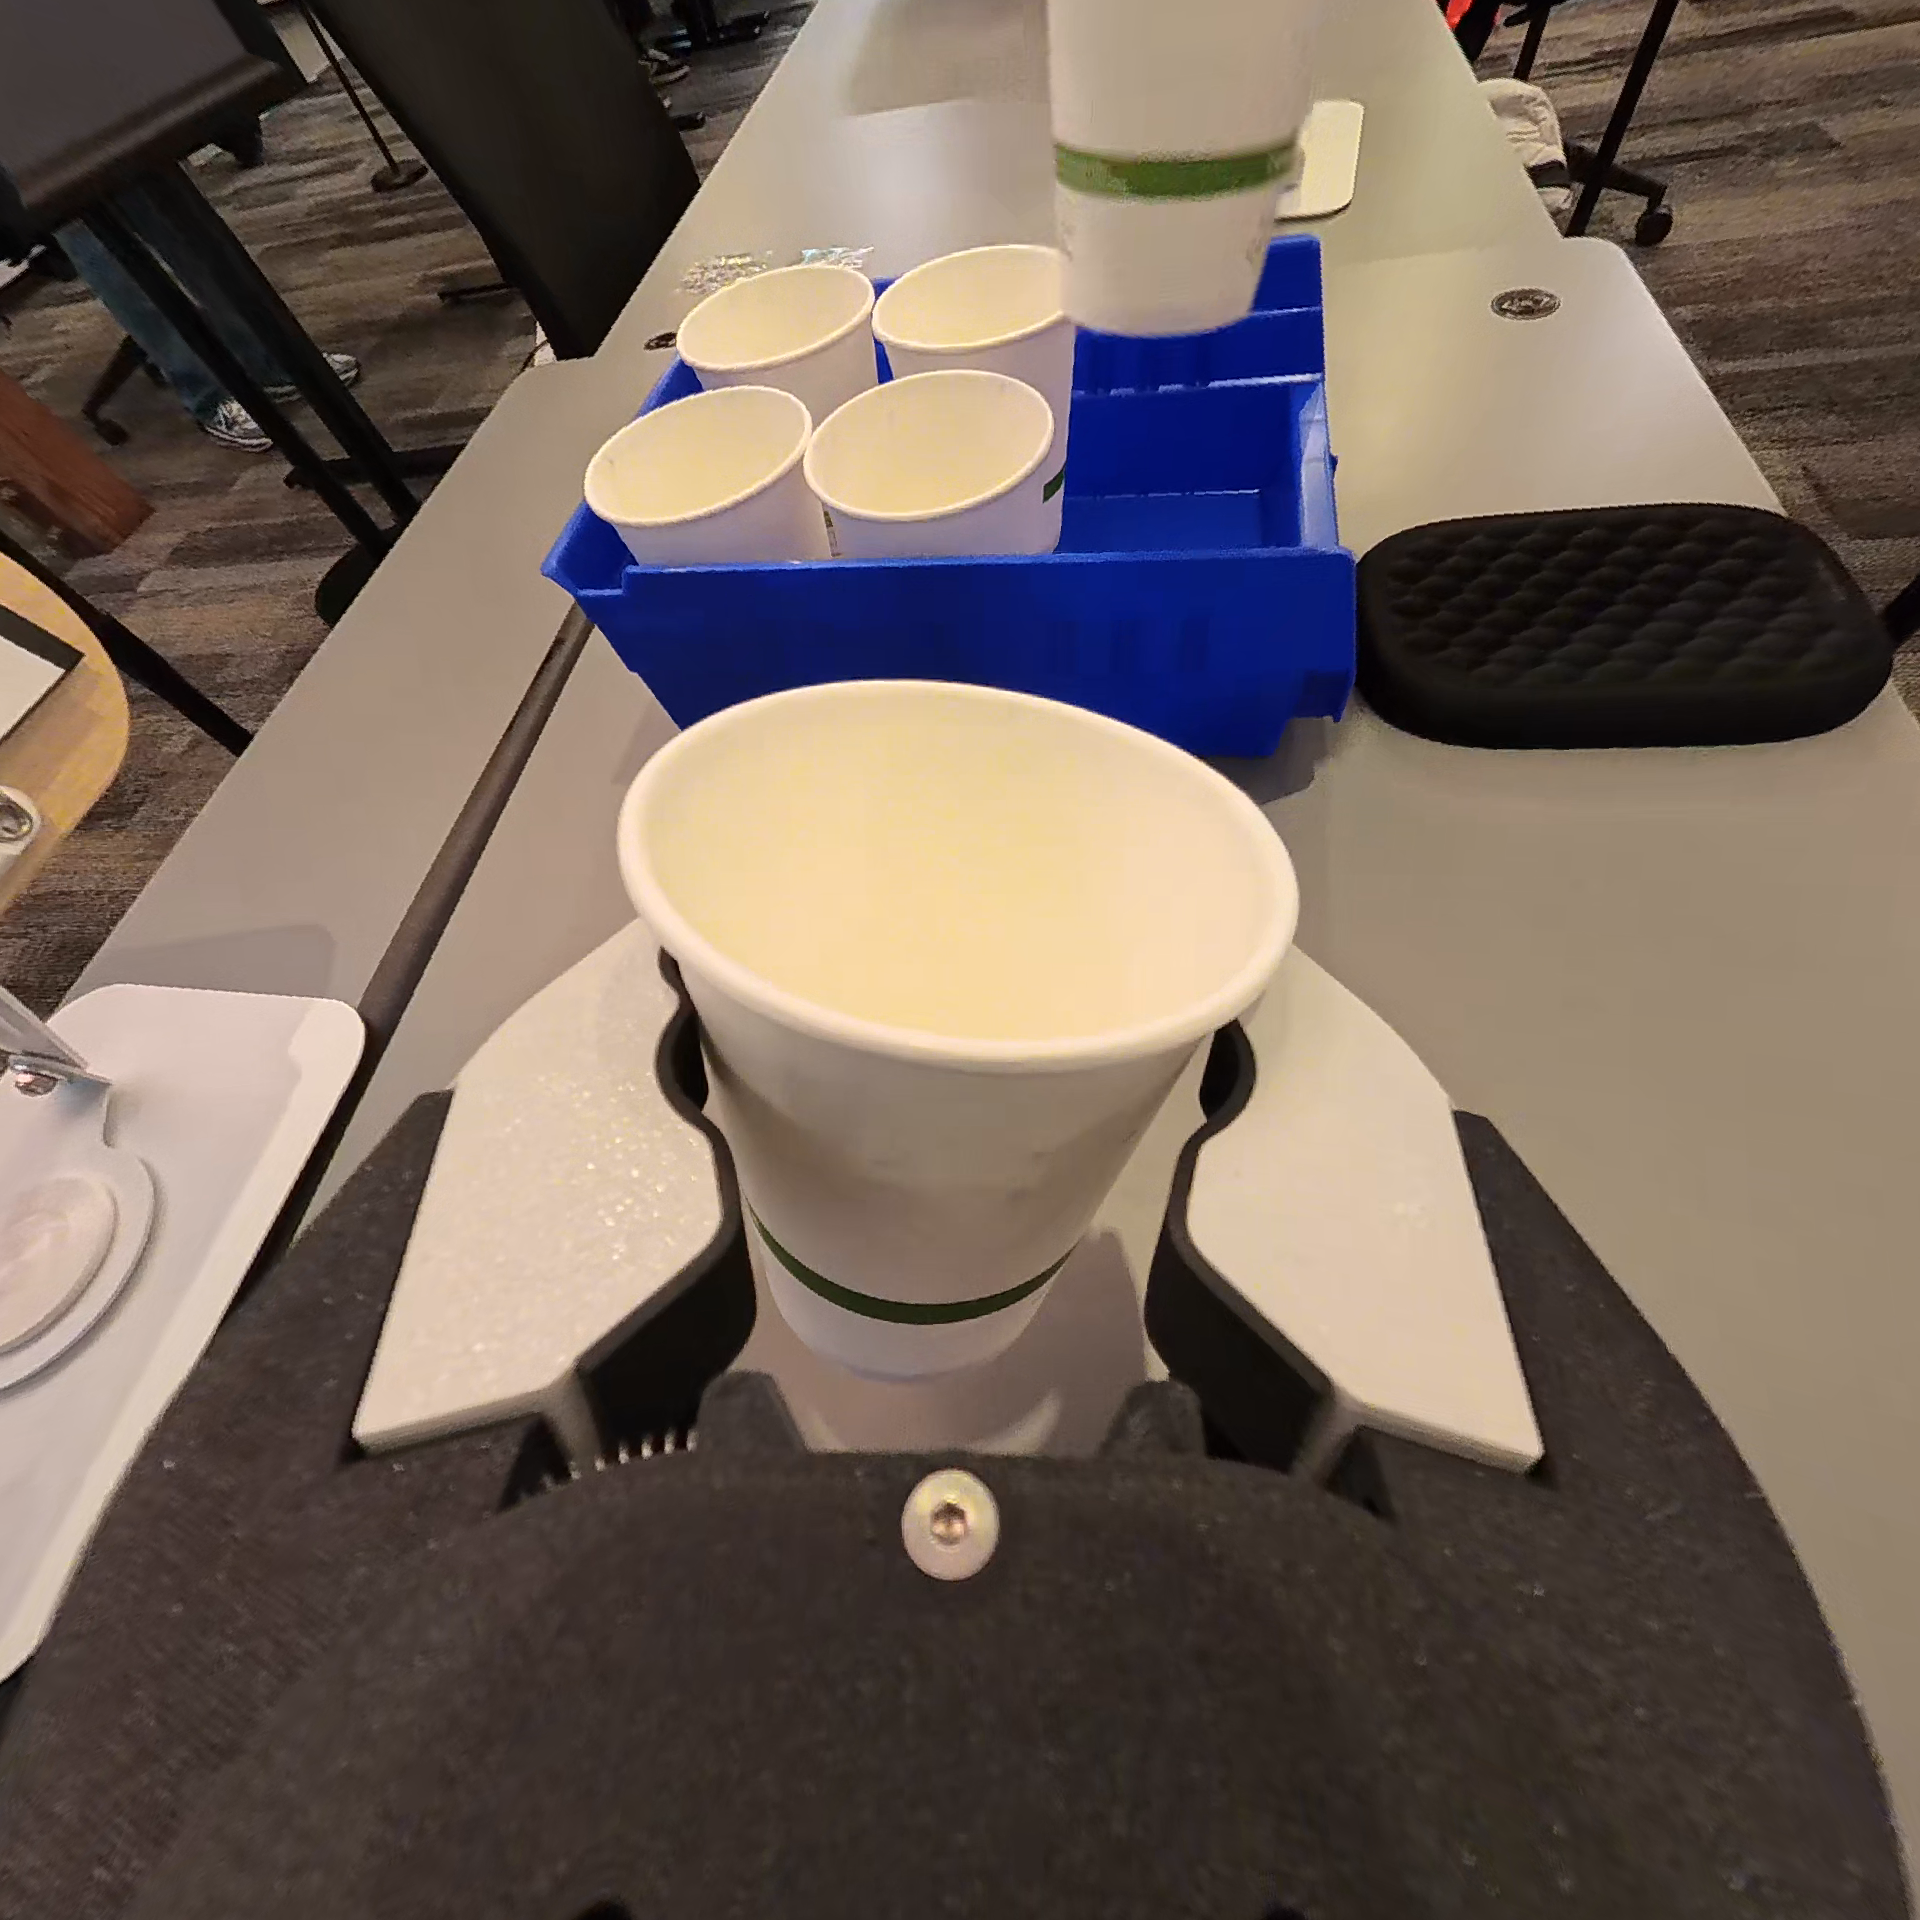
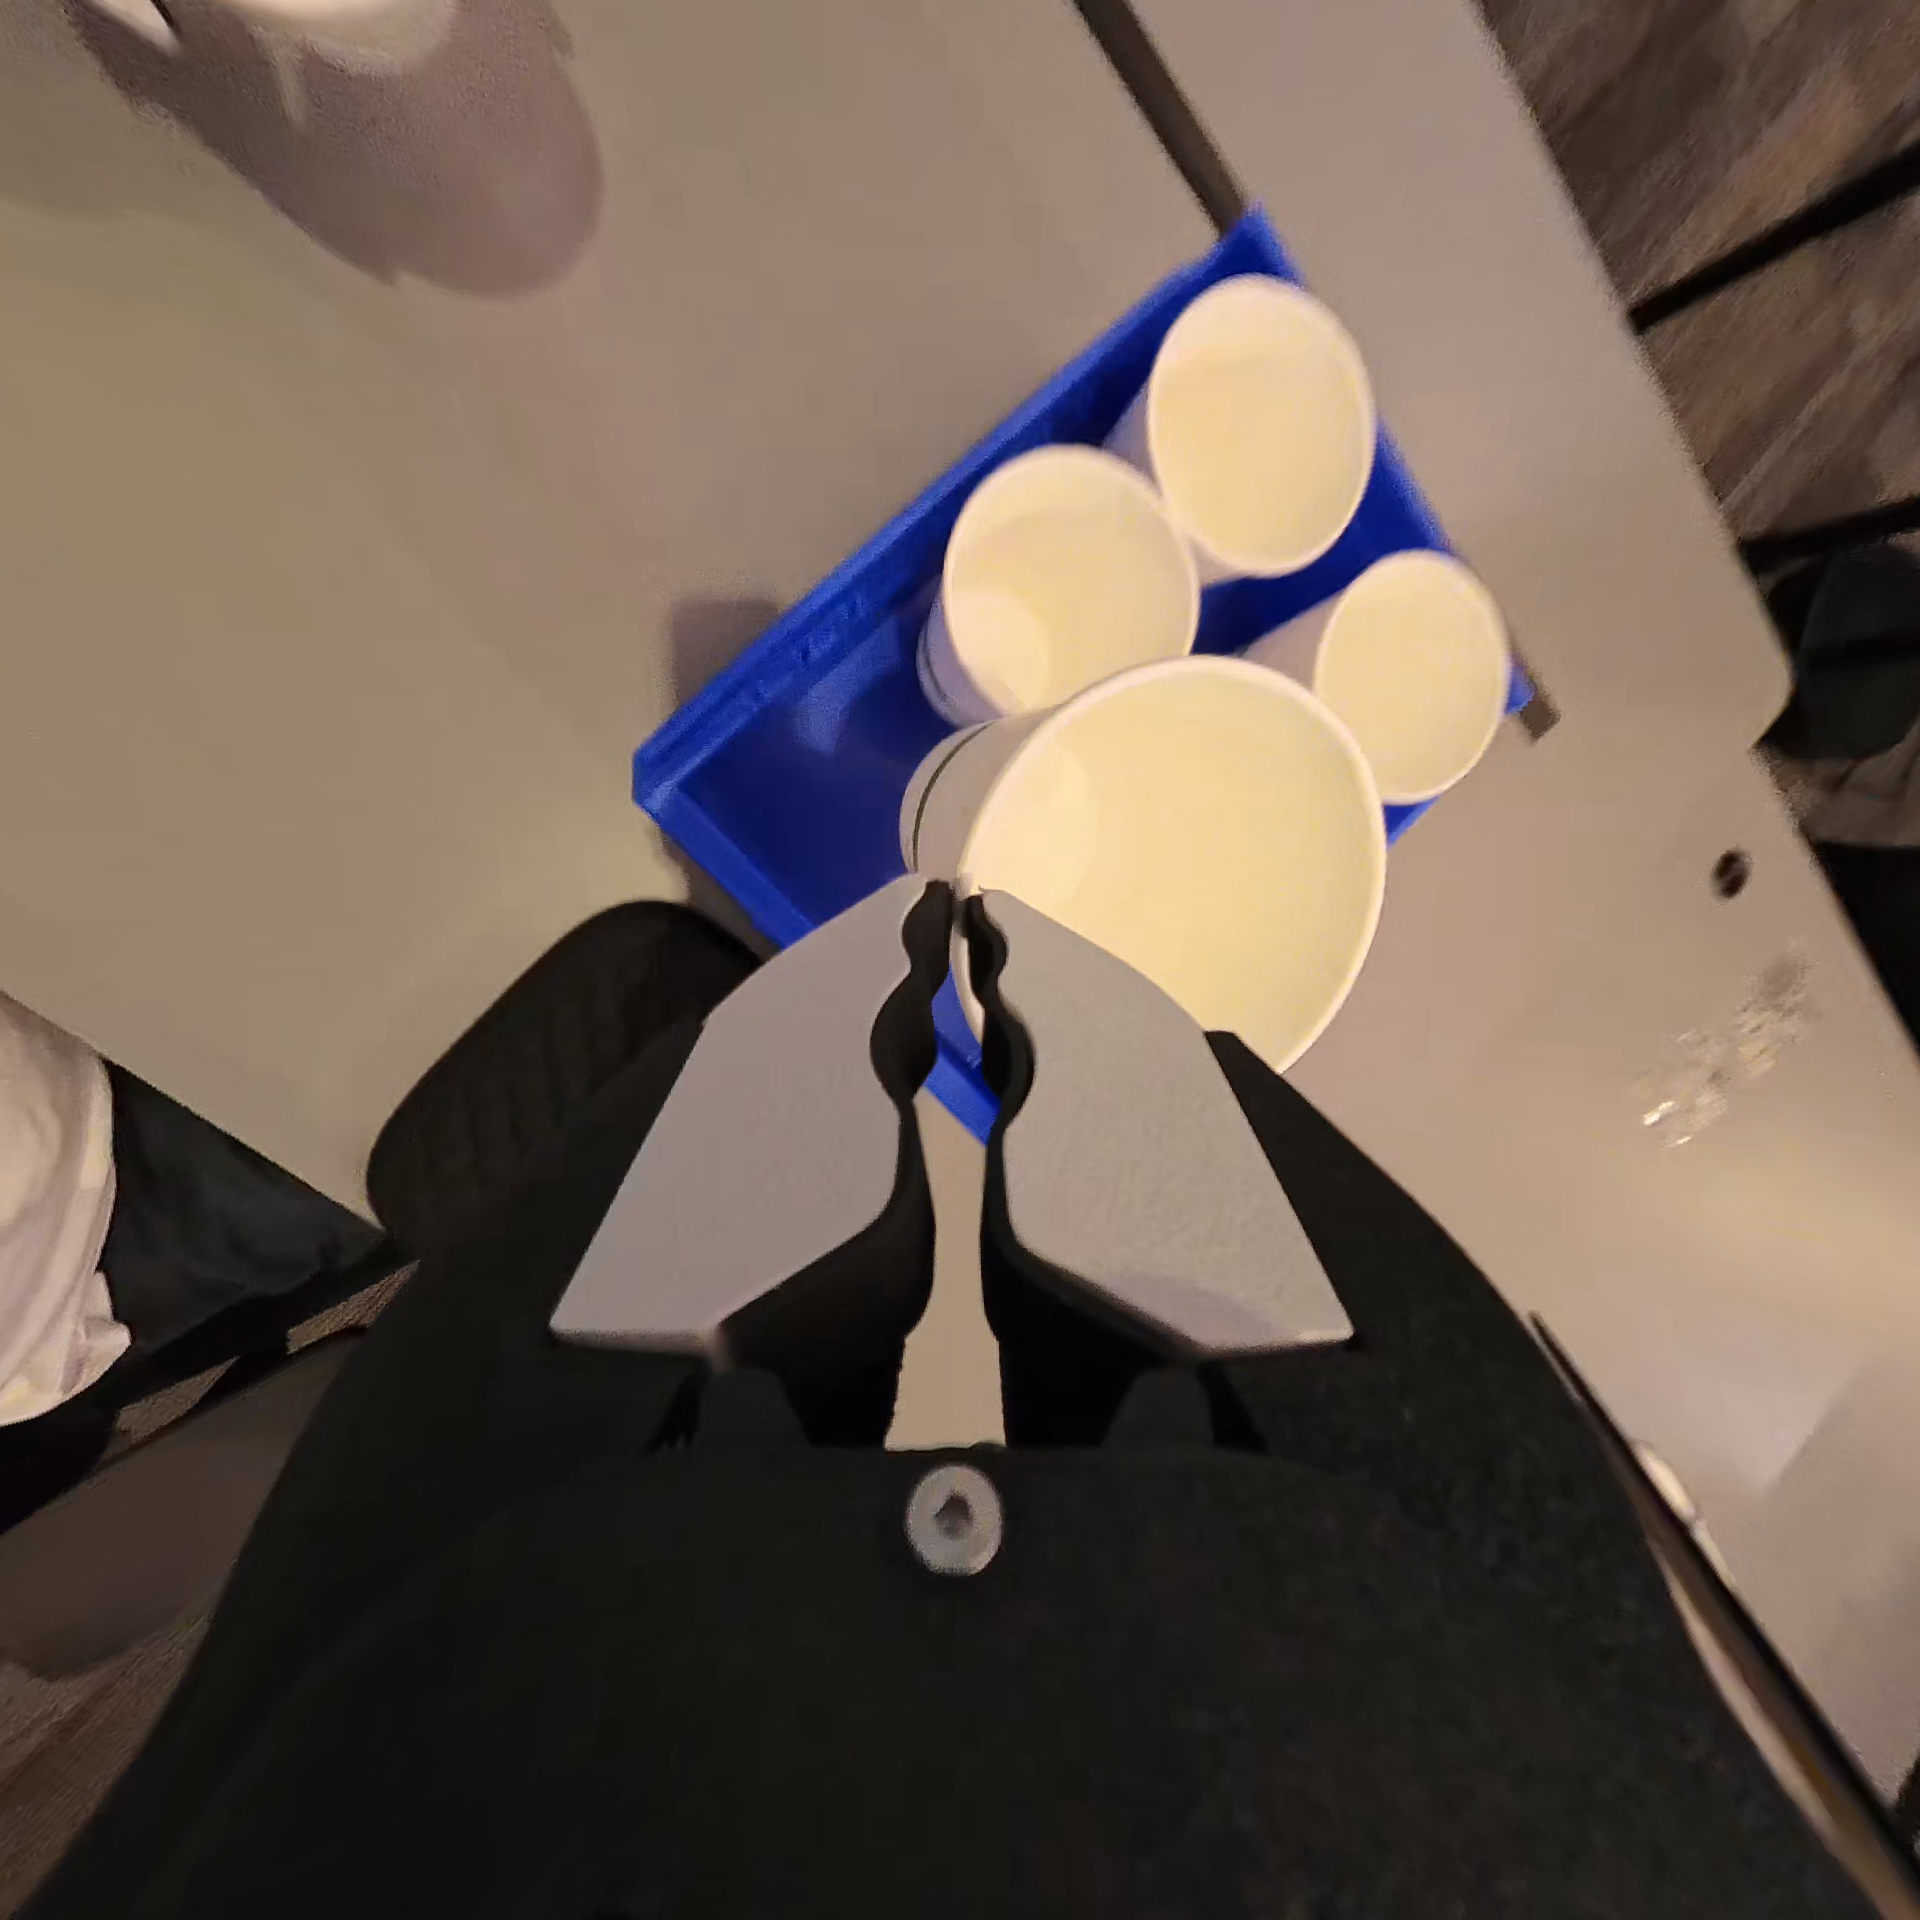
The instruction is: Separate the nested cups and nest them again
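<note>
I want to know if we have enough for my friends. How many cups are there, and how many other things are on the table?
White paper cups: 6. Four stand in the bin, one in the left gripper, one in the right gripper.
Blue bin: 1
Black pad: 1
Total: 8

A grey desk (image 1: 1558,935) carries a blue divided bin (image 1: 1195,613). Just beside the bin's right end lies a black quilted pad (image 1: 1610,623). Farther back rests a white rounded card (image 1: 1325,156). A dark chair (image 1: 520,135) stands on patterned carpet (image 1: 1787,270) at the left.
</note>
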### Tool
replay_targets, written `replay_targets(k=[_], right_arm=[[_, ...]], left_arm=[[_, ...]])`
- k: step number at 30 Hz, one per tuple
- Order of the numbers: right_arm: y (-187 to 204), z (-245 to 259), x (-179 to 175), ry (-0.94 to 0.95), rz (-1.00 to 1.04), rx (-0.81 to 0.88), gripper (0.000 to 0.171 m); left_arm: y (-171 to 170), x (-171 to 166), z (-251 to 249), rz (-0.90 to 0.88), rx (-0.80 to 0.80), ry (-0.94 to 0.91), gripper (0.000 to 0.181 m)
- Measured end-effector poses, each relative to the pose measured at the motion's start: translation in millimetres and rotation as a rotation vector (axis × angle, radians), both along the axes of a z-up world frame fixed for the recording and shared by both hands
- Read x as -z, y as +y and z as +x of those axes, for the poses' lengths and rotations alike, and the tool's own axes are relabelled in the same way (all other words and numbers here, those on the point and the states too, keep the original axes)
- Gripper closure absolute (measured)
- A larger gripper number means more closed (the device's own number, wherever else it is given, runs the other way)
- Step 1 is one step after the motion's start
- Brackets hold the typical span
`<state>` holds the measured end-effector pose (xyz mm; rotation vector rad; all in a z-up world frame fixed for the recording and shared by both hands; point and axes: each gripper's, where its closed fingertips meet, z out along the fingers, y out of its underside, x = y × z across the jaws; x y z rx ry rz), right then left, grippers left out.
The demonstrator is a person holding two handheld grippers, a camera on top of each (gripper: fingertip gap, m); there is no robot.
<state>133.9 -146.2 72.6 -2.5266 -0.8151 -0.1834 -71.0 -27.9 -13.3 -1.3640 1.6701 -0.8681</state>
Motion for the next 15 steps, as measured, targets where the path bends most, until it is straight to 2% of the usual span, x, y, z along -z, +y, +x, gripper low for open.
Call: replay_targets(k=[8,15], right_arm=[[-20.4,37.2,80.7,-0.078,-0.068,0.061,0.168],[-28.6,49.4,119.2,-0.145,-0.134,0.051,0.168]], left_arm=[[-1.7,2.4,1.6,-0.002,0.006,0.008,0.086],[-4.1,6.3,3.0,0.007,0.017,0.026,0.086]])
